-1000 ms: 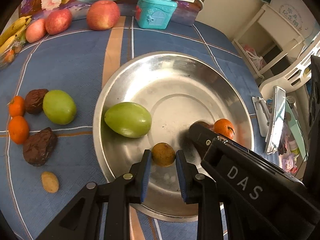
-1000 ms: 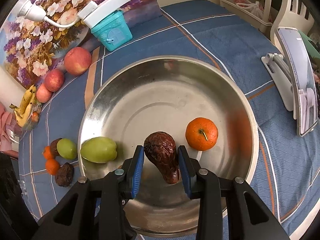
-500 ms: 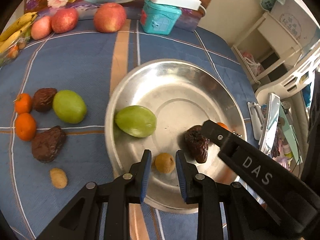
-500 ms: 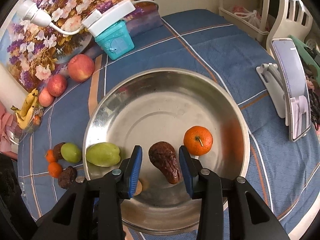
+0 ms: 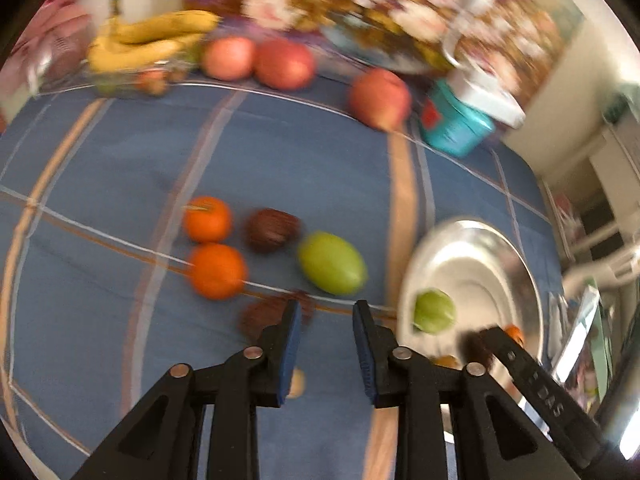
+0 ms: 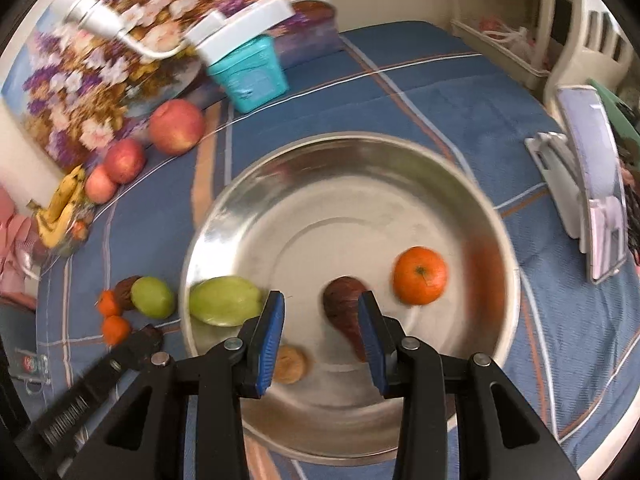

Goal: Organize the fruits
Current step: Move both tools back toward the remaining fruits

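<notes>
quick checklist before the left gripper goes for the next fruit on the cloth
1. Left gripper open and empty: ok.
2. Right gripper open, clear of the date: ok.
3. Loose fruit in view, green fruit and oranges: ok.
4. Room in the bowl: ok.
5. Left view sharp enough to aim: not ok, blurred.
6. Which fruit sits between the left fingers: cannot tell.

Left gripper swung off bowl; right gripper released.
</notes>
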The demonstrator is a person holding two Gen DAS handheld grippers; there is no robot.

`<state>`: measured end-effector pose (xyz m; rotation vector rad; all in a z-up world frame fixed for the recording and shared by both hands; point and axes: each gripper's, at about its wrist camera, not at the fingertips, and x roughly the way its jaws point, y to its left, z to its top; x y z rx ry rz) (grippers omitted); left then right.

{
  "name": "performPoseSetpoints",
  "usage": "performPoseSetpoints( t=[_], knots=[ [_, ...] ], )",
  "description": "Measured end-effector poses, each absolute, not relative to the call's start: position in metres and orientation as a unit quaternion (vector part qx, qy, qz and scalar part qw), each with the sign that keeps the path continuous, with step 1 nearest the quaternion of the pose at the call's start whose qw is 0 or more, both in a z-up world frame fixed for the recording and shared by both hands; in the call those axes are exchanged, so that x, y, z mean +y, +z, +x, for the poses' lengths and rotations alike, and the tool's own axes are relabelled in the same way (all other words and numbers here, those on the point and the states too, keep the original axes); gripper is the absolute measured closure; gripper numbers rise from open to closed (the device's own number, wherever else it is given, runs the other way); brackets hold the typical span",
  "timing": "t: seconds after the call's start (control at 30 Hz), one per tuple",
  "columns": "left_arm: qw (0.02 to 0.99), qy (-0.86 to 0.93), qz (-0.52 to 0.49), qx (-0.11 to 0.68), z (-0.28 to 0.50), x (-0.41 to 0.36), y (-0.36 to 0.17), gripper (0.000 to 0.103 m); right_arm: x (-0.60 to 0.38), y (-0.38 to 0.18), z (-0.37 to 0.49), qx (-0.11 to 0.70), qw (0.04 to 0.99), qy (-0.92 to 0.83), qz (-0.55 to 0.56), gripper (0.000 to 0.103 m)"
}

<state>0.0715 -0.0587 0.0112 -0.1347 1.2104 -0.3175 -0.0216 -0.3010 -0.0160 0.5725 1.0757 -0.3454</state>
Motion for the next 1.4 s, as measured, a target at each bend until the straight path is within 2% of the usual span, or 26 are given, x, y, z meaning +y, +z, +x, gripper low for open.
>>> performPoseSetpoints(
  t=[0.1, 0.37, 0.57, 0.77, 0.8, 1.03, 1.1, 1.4],
  knots=[
    [0.814, -0.119, -0.084, 0.562, 0.08, -0.03, 0.014, 0.058, -0.287, -0.013, -0.016, 0.504, 0.813, -0.147, 0.252, 0.064],
    [0.819, -0.08, -0.124, 0.555, 0.095, 0.02, 0.016, 0.043, -0.253, -0.007, -0.006, 0.51, 0.825, -0.118, 0.212, 0.059],
    [0.817, -0.055, -0.133, 0.558, 0.098, 0.042, 0.012, 0.027, -0.223, -0.001, 0.005, 0.51, 0.836, -0.083, 0.184, 0.058],
    [0.818, -0.048, -0.102, 0.563, 0.096, 0.04, 0.005, 0.004, -0.192, -0.001, 0.016, 0.514, 0.841, -0.049, 0.16, 0.035],
    [0.818, -0.046, -0.096, 0.565, 0.096, 0.039, 0.003, 0.002, -0.188, -0.002, 0.017, 0.515, 0.842, -0.045, 0.156, 0.035],
    [0.798, -0.046, -0.074, 0.596, 0.097, 0.033, -0.019, 0.002, -0.16, -0.01, 0.025, 0.524, 0.842, -0.017, 0.127, 0.032],
    [0.795, -0.043, -0.065, 0.601, 0.097, 0.031, -0.023, 0.001, -0.156, -0.013, 0.026, 0.528, 0.84, -0.014, 0.123, 0.023],
    [0.787, -0.048, -0.058, 0.612, 0.099, 0.024, -0.031, 0.0, -0.15, -0.033, 0.032, 0.559, 0.819, 0.002, 0.127, 0.023]
  ],
)
